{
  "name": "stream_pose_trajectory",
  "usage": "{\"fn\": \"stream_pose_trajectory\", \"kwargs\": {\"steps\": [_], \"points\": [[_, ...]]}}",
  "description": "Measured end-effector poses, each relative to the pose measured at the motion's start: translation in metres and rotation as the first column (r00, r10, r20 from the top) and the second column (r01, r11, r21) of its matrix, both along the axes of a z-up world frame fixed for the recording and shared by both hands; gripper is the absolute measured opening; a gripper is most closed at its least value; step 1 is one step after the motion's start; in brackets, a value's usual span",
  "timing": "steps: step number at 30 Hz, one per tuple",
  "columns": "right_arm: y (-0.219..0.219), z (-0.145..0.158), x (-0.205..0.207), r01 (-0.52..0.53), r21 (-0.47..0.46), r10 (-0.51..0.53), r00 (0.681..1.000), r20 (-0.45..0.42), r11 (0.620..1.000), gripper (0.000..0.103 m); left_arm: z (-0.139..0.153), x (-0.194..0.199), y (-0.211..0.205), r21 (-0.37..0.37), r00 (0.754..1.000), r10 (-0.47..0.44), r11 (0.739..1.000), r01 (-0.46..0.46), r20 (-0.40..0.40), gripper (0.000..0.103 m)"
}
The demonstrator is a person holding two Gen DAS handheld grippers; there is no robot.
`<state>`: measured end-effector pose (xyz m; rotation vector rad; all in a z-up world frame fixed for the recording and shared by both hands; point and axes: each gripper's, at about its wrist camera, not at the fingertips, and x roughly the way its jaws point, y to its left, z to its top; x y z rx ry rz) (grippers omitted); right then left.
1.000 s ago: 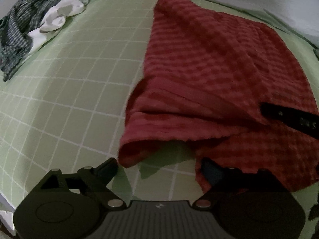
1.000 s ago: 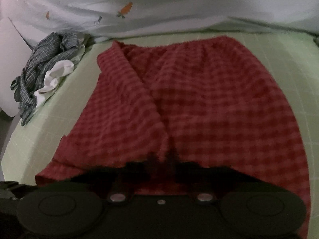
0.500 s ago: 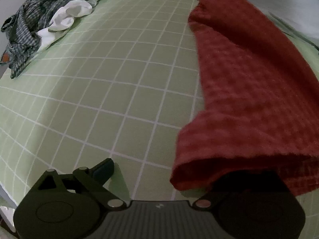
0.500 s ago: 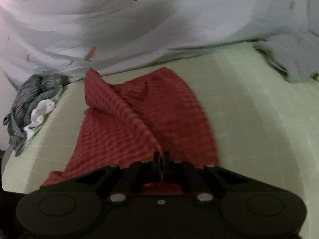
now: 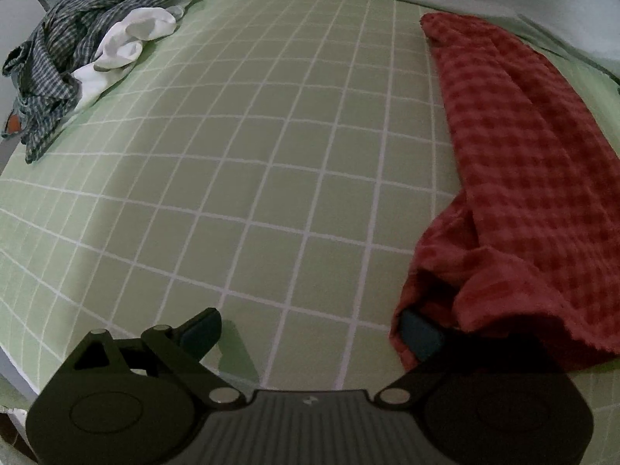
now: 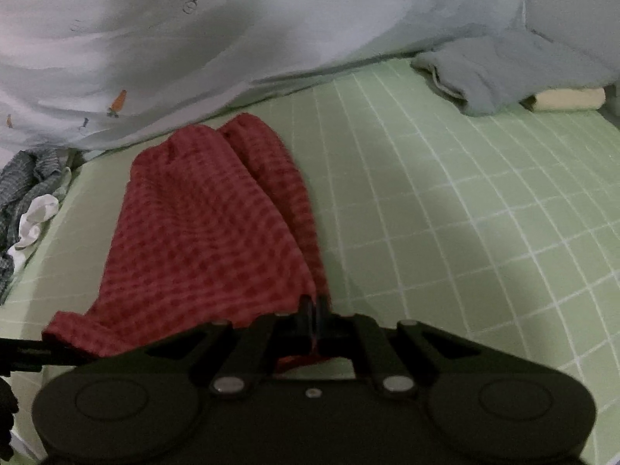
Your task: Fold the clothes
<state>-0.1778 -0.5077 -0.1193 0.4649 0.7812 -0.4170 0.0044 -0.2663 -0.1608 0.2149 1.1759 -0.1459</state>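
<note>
The right gripper (image 6: pixel 313 312) has its fingers pressed together on the near corner of the red checked cloth (image 6: pixel 205 232), which stretches away ahead of it, folded lengthwise on the green grid sheet (image 6: pixel 445 201). The left gripper (image 5: pixel 310 329) stands with its fingers wide apart; the cloth's (image 5: pixel 523 193) near end drapes over its right finger (image 5: pixel 420 333), the left finger (image 5: pixel 201 329) bare above the sheet. Far ahead and left of it lies a crumpled grey checked garment (image 5: pixel 77 38) with a white garment (image 5: pixel 128 42) touching it. Ahead and right of the right gripper sits a folded grey cloth (image 6: pixel 503 73).
</note>
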Motion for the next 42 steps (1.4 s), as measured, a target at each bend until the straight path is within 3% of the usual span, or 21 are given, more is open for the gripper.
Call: {"fn": "stream_pose_trajectory", "kwargs": {"steps": [8,14,16,17,19,20,21,23,24,27,33,37,42], "points": [[0.004,-0.016,0.004,-0.005,0.012,0.006,0.997,-0.077,1.000,0.002,0.001,0.000,0.014,0.017,0.999,0.046,0.999,-0.045,-0.011,0.098],[0.008,-0.016,0.007,-0.035,0.001,0.035,0.993,-0.109,0.999,0.007,0.006,0.005,0.046,0.011,0.985,0.167,0.986,-0.166,-0.047,0.097],[0.008,-0.015,0.009,-0.029,-0.009,0.027,0.992,-0.126,1.000,0.026,0.010,0.008,0.055,-0.015,0.978,0.202,0.979,-0.203,-0.048,0.097],[0.008,-0.013,0.010,-0.024,-0.018,0.022,0.991,-0.131,1.000,0.040,0.012,0.010,0.057,-0.030,0.975,0.216,0.976,-0.218,-0.046,0.097],[0.006,-0.009,0.011,-0.014,-0.035,0.010,0.992,-0.127,0.999,0.046,0.018,0.012,0.060,-0.058,0.971,0.237,0.969,-0.238,-0.035,0.097],[0.003,-0.007,0.013,-0.011,-0.043,0.006,0.993,-0.120,0.999,0.054,0.020,0.014,0.059,-0.069,0.970,0.243,0.967,-0.244,-0.027,0.097],[0.002,-0.003,0.015,-0.006,-0.061,-0.001,0.993,-0.115,0.998,0.071,0.022,0.016,0.057,-0.073,0.970,0.243,0.967,-0.243,-0.017,0.097],[0.001,0.004,0.021,-0.008,-0.113,-0.001,0.996,-0.084,0.994,0.094,0.025,0.021,0.052,-0.081,0.972,0.234,0.969,-0.233,-0.001,0.097],[0.000,0.008,0.024,-0.015,-0.139,0.007,0.998,-0.055,0.990,0.099,0.027,0.023,0.049,-0.087,0.974,0.226,0.971,-0.225,0.004,0.097],[-0.002,0.016,0.039,-0.039,-0.174,0.044,0.999,0.023,0.984,0.103,0.033,0.030,0.040,-0.110,0.981,0.194,0.976,-0.190,0.026,0.097],[-0.009,0.025,0.088,-0.075,-0.207,0.096,0.991,0.097,0.976,0.103,0.044,0.051,0.015,-0.130,0.990,0.117,0.986,-0.106,0.080,0.099],[-0.014,0.023,0.136,-0.148,-0.192,0.165,0.984,0.074,0.970,0.103,0.043,0.080,0.003,-0.140,0.990,0.114,0.985,-0.102,0.081,0.099],[-0.017,0.018,0.197,-0.267,-0.237,0.281,0.959,0.028,0.934,0.103,0.034,0.120,-0.013,-0.151,0.989,0.125,0.982,-0.113,0.073,0.099]]}}
